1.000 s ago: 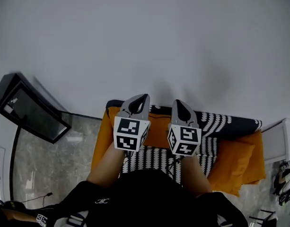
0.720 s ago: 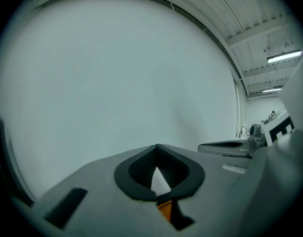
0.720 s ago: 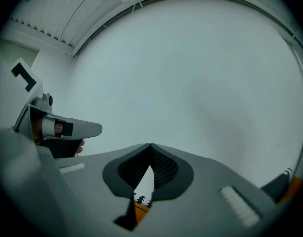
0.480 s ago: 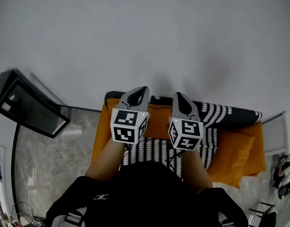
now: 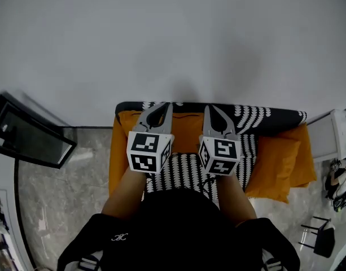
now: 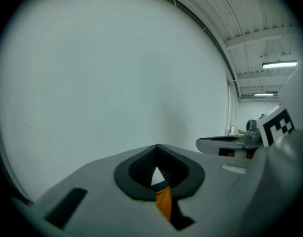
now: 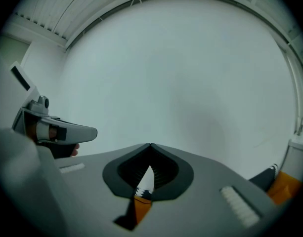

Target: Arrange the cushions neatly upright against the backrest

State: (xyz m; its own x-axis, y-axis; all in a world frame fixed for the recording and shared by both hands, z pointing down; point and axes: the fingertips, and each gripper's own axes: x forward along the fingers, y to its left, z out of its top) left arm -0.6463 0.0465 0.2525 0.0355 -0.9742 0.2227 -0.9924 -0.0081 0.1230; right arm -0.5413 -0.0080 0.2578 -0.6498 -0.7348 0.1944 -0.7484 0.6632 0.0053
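Note:
A sofa with a black-and-white patterned cover [image 5: 252,120] stands against the white wall. One orange cushion [image 5: 187,131] leans at the backrest in the middle, and another orange cushion [image 5: 277,162] lies at the sofa's right end. My left gripper [image 5: 166,106] and right gripper [image 5: 209,108] hang side by side over the middle cushion, tips at the backrest's top edge. Both are shut with nothing between the jaws. In the left gripper view the jaws [image 6: 157,147] point at the bare wall, with a sliver of orange below. The right gripper view [image 7: 150,145] shows the same.
A dark framed panel [image 5: 29,140] leans on the wall at the left, over grey marble floor [image 5: 65,191]. A white cabinet [image 5: 333,137] stands right of the sofa, with a small dark stool [image 5: 322,240] nearer. Orange fabric [image 5: 119,151] covers the sofa's left end.
Both grippers have drifted a little toward the backrest and stayed shut. The view has shifted, so the sofa sits higher and shows more of its length.

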